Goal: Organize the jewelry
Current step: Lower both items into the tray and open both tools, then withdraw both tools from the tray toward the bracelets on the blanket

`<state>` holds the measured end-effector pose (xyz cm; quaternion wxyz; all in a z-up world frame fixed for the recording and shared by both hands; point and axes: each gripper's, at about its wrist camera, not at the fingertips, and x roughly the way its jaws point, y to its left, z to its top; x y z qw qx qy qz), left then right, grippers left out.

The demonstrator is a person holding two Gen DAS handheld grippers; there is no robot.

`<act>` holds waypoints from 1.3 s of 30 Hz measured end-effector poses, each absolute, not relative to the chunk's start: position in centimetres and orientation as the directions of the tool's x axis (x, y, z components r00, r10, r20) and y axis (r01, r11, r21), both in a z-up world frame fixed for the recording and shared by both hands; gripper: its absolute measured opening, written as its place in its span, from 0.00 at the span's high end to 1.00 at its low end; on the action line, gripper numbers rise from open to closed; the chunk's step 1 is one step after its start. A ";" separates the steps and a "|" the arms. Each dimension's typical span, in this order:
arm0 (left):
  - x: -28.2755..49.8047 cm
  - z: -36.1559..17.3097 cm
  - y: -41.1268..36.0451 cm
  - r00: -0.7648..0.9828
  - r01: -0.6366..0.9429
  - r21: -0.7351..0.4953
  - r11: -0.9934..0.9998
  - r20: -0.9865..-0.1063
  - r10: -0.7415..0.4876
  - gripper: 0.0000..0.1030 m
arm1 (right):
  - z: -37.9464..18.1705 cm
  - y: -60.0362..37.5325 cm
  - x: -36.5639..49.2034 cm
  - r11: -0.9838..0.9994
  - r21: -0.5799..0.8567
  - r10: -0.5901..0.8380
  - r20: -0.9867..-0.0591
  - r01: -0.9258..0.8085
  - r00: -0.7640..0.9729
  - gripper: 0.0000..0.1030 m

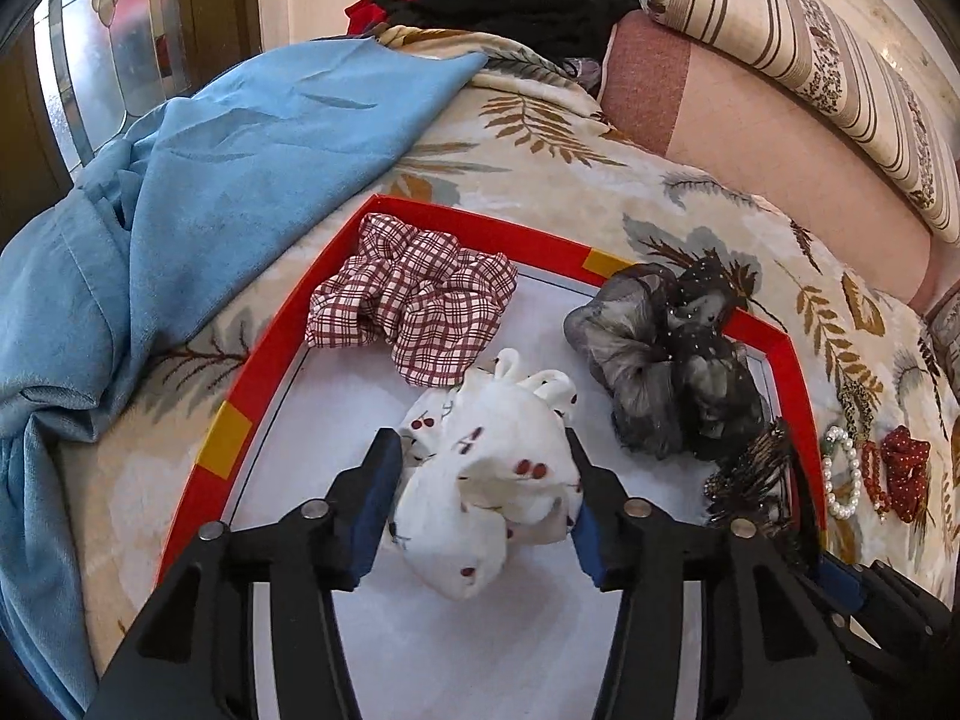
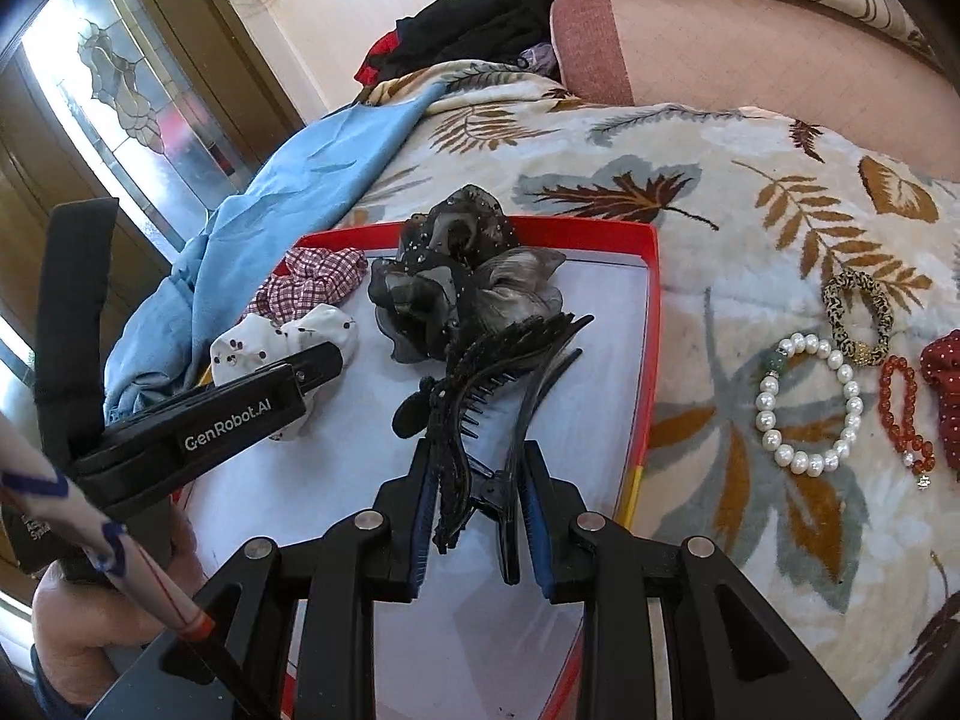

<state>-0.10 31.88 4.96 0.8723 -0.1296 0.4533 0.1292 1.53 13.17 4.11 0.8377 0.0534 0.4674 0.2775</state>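
Evidently sorting: left gripper (image 1: 483, 480) stands half-open around the cherry-print scrunchie (image 1: 492, 480), pads off it, probably releasing it into the red-rimmed tray (image 1: 792, 360). Right gripper (image 2: 474, 516) pinches the black hair claw (image 2: 480, 408) over that tray.

White lettering reading "GenRobot.AI" runs along the black side of the left gripper (image 2: 324, 363), seen from the right wrist camera just left of the red-rimmed tray (image 2: 651, 300); a smaller label lower on the same body is too blurred to read
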 end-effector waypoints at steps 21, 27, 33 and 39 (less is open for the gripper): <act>-2.8 9.2 30.6 0.729 -0.336 -0.185 0.923 -0.672 0.131 0.38 | 9.3 5.5 -2.6 0.826 0.420 0.562 -0.654 -0.376 0.506 0.51; -5.1 11.4 26.5 0.811 -0.264 -0.183 0.947 -0.574 0.115 0.38 | 10.5 -2.3 -4.4 0.851 0.428 0.522 -0.630 -0.304 0.575 0.50; -7.8 12.8 20.1 0.849 -0.181 -0.167 0.969 -0.523 0.068 0.36 | 11.6 -10.4 -6.9 0.880 0.416 0.455 -0.600 -0.229 0.658 0.49; -10.6 12.4 12.0 0.832 -0.063 -0.143 0.988 -0.555 -0.027 0.36 | 10.7 -16.0 -8.9 0.896 0.416 0.398 -0.595 -0.156 0.698 0.48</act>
